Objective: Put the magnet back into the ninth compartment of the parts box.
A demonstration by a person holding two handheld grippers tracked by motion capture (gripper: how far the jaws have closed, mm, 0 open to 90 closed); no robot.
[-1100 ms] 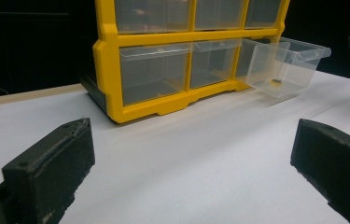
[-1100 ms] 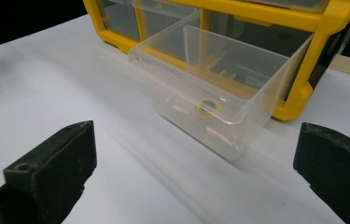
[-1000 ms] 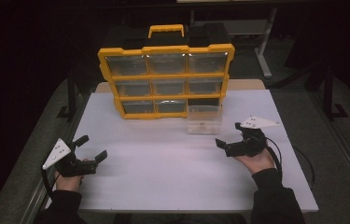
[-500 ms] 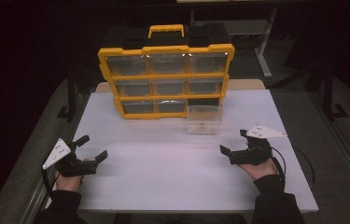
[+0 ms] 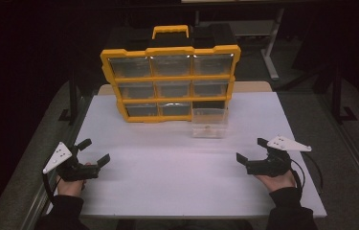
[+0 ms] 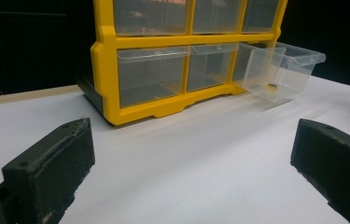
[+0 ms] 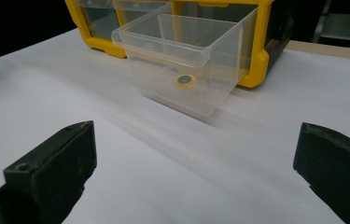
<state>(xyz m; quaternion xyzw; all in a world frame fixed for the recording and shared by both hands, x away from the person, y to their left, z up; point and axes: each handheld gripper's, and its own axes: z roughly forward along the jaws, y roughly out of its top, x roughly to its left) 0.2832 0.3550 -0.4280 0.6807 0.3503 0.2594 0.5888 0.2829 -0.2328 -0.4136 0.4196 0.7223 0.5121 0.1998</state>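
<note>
Resting: both grippers idle, short of the clear drawer (image 5: 209, 122)
Drawer: pulled out of the yellow organizer (image 5: 170, 79), bottom-right slot, small yellow ring (image 7: 185, 80) inside
Right gripper (image 5: 252, 154): released, empty
Left gripper (image 5: 93, 152): released, empty
Next: probably reach right gripper to the drawer

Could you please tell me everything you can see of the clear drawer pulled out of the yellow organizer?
The clear drawer is see-through plastic, box-shaped, with a lipped front rim. It sticks out of the bottom right slot of the yellow organizer, upright, its front resting on the white table. A small yellow ring lies on its floor. Both grippers are apart from it.
</note>
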